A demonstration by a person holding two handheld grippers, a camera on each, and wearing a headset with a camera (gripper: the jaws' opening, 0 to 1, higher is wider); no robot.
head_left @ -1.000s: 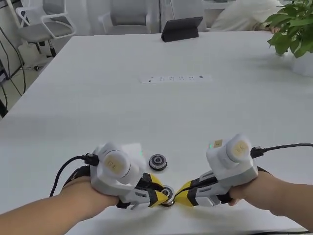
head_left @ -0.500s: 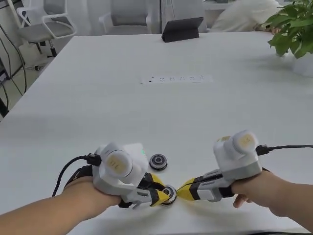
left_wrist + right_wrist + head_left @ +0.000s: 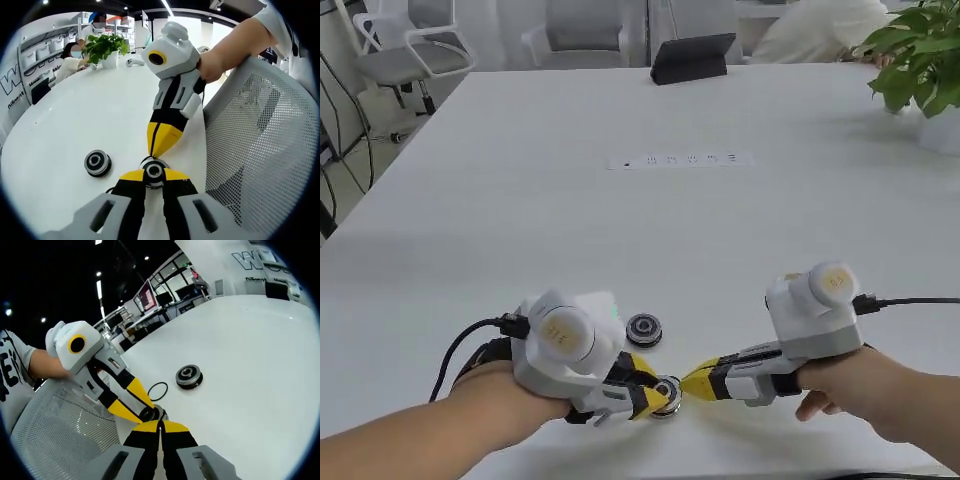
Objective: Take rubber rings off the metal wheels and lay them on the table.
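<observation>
In the head view a metal wheel (image 3: 666,393) is seen clamped in the left gripper (image 3: 658,397) near the table (image 3: 620,230) edge, with a second wheel (image 3: 643,329) beside it; in the left gripper view the right gripper (image 3: 159,147), jaws pressed together, is seen at the clamped wheel's rim, perhaps pinching rubber; in the right gripper view a loose rubber ring (image 3: 158,389) is seen lying on the table.

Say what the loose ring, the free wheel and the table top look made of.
Loose ring: thin, matt black, probably rubber. Free wheel: shiny grey centre, likely metal, with a black band around it, possibly rubber. Table top: smooth white, slight sheen; laminate or painted board, cannot tell which.
</observation>
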